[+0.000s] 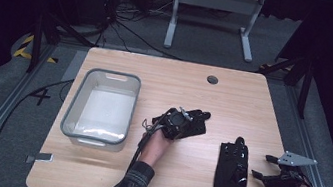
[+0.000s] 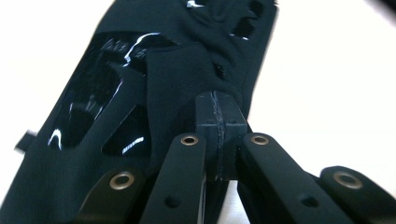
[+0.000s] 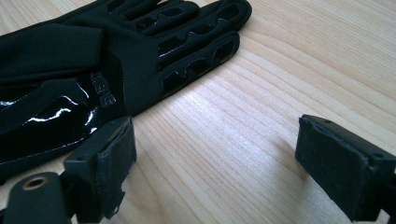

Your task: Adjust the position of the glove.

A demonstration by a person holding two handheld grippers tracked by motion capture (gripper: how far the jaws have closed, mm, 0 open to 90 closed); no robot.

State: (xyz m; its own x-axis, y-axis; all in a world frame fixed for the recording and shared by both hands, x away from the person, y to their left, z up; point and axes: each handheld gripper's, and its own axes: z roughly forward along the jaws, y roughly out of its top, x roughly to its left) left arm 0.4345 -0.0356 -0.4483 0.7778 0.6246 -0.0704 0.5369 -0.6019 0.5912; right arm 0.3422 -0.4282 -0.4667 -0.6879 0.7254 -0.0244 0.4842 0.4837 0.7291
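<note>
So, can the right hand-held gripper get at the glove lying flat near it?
Probably yes. The right hand-held gripper is open, beside the flat glove, with bare table between its jaws and nothing in the way. The left hand-held gripper is busy pinching the other glove.

Plenty of bare wooden table (image 1: pixel 235 97) up top and right, only the clear plastic bin (image 1: pixel 101 106) hogs the left side.

Clear bin (image 1: pixel 101 108) on wooden table (image 1: pixel 234 99); cables (image 1: pixel 119 25) behind.
</note>
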